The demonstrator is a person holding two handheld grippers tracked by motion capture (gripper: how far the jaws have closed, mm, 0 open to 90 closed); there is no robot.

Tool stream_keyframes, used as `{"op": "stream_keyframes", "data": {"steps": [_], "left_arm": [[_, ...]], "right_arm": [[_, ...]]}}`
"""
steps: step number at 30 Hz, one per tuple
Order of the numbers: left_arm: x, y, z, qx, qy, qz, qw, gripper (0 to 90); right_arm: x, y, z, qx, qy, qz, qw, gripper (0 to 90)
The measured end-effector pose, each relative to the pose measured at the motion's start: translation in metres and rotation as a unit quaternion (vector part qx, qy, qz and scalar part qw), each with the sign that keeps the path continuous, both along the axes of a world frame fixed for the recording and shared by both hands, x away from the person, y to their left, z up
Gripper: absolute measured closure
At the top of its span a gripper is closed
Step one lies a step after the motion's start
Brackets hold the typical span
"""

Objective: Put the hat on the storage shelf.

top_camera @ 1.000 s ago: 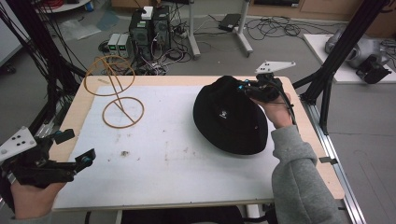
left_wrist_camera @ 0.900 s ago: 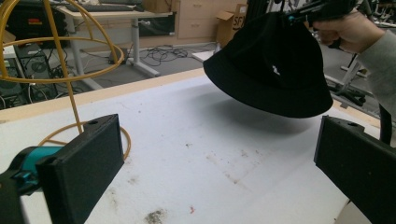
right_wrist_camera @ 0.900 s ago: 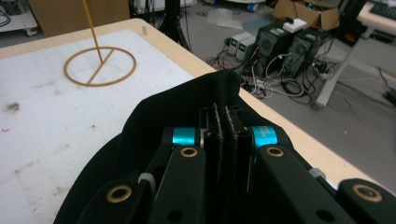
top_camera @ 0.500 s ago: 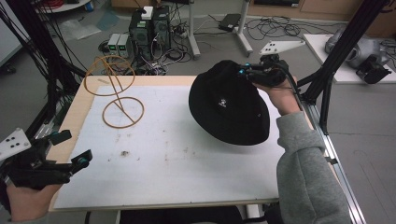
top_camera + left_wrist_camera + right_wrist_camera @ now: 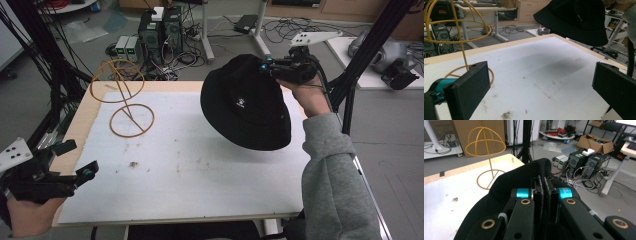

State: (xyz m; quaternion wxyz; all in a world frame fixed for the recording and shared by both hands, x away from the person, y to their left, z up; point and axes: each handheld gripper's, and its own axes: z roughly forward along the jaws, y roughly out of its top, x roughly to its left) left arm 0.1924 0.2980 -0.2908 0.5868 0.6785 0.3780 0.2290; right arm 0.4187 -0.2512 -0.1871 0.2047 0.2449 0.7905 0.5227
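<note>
Roughly midway, by the look of it: black bucket hat lifted clear of the table, pinched at its brim by the right gripper, jaws clamped tight on the fabric. Hanging at about two o'clock over the table, tilted, shadow beneath. Not yet placed on the yellow wire hat stand, standing empty at ten o'clock, well apart. Left to do, probably: carrying across and lowering onto the dome. Left gripper at seven o'clock, jaws spread wide, holding nothing. White tabletop scuffed, flecked with dirt. Beyond, at twelve o'clock, computer towers and tangled floor cables.
</note>
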Motion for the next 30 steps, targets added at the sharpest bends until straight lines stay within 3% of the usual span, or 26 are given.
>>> {"op": "stream_keyframes", "data": {"steps": [4, 7, 12, 14, 16, 17, 21, 26, 30], "left_arm": [[0.001, 0.000, -0.001, -0.001, 0.001, 0.000, 1.0000, 1.7], [0.000, 0.001, 0.000, -0.003, 0.000, 0.000, 1.0000, 1.7], [-0.002, 0.001, 0.001, -0.005, -0.003, -0.001, 1.0000, 1.7], [-0.001, 0.001, 0.001, -0.003, -0.002, -0.001, 1.0000, 1.7], [-0.001, 0.001, 0.001, -0.003, -0.001, -0.001, 1.0000, 1.7], [-0.001, 0.001, 0.001, -0.003, -0.001, -0.002, 1.0000, 1.7], [-0.001, 0.000, 0.001, -0.003, -0.001, -0.003, 1.0000, 1.7], [-0.002, -0.002, 0.000, -0.003, -0.001, -0.009, 1.0000, 1.7], [-0.006, -0.004, -0.002, 0.000, 0.003, -0.015, 0.9999, 1.7]], "right_arm": [[-0.002, 0.001, 0.006, -0.011, 0.005, -0.005, 0.9999, 87.9], [-0.006, 0.002, 0.017, -0.007, -0.005, 0.000, 1.0000, 87.9], [-0.006, -0.001, 0.021, 0.002, 0.000, 0.003, 1.0000, 88.0], [-0.008, 0.001, 0.028, -0.023, 0.003, -0.002, 0.9997, 88.0], [-0.010, 0.001, 0.031, -0.023, -0.003, -0.001, 0.9997, 87.9], [-0.011, 0.001, 0.036, -0.011, -0.008, 0.002, 0.9999, 88.0], [-0.012, 0.000, 0.037, -0.004, -0.004, 0.003, 1.0000, 88.0], [-0.014, 0.002, 0.035, -0.029, -0.003, -0.003, 0.9996, 87.9], [-0.020, 0.004, 0.037, -0.025, -0.007, -0.003, 0.9997, 87.9]]}}
